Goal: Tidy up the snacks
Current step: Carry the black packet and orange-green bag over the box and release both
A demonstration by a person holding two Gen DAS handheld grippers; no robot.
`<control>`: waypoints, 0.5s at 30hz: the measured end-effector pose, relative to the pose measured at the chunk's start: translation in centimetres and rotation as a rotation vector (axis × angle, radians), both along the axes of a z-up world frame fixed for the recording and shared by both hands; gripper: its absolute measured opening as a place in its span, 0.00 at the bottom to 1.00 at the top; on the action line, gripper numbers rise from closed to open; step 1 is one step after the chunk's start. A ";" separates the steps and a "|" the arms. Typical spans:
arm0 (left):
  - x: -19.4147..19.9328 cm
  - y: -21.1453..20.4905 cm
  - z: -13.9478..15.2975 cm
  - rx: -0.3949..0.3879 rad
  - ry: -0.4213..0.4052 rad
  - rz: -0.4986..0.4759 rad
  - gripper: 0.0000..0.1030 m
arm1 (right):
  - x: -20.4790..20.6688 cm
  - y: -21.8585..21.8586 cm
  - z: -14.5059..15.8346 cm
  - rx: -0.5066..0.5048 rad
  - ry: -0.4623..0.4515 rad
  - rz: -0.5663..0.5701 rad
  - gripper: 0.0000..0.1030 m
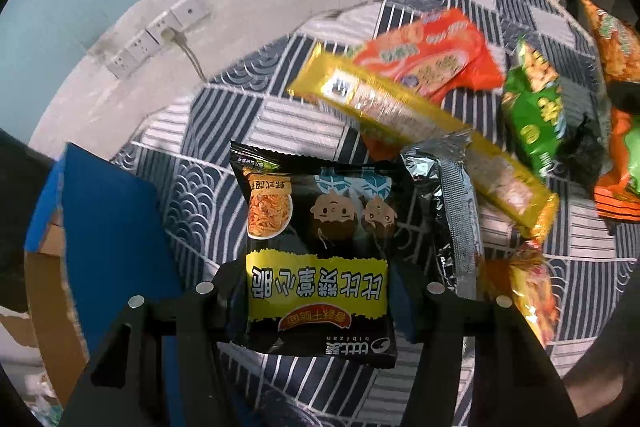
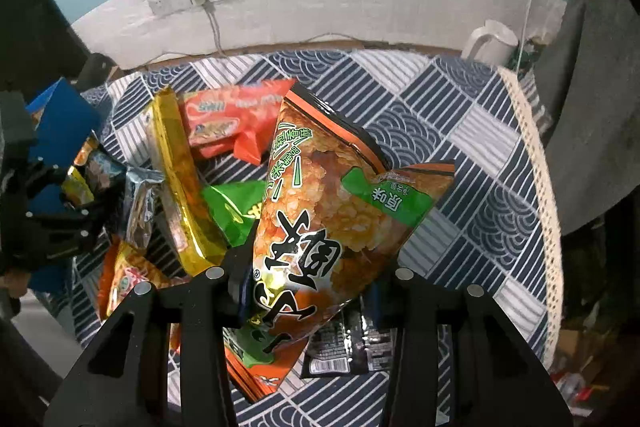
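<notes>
We hold a light, crinkly orange rice-cracker bag (image 2: 320, 227) in our right hand-held gripper (image 2: 308, 287), our left hand-held gripper (image 1: 316, 291) pinching the black noodle-snack packet (image 1: 316, 247) by its slippery, crushable lower edge.

L gripper (image 1: 318, 291) & R gripper (image 2: 310, 279) both angled down, each clamped.

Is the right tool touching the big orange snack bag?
Touching. The right wrist view shows the right tool clamped on the orange snack bag, lifted above the tablecloth.
</notes>
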State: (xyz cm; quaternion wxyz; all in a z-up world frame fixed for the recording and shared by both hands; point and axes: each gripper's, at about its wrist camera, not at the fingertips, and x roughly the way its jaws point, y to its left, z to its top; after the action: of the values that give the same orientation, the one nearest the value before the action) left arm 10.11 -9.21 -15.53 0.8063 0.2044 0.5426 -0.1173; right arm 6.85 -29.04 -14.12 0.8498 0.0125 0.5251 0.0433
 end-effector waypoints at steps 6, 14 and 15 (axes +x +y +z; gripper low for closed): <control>-1.2 0.6 2.8 -0.023 -0.055 -0.016 0.57 | -0.5 0.7 1.5 -0.015 -0.032 0.021 0.39; -2.1 1.2 5.6 0.019 -0.160 -0.001 0.57 | -1.0 1.5 2.8 -0.009 -0.059 0.025 0.39; -2.1 1.4 5.9 0.017 -0.169 0.005 0.57 | -1.0 1.6 3.0 -0.006 -0.060 0.024 0.39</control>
State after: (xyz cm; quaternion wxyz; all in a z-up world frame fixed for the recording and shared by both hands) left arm 7.99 -7.85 -9.67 0.8478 0.2192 0.4739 -0.0929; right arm 5.83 -27.46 -11.14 0.8646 0.0025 0.4998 0.0521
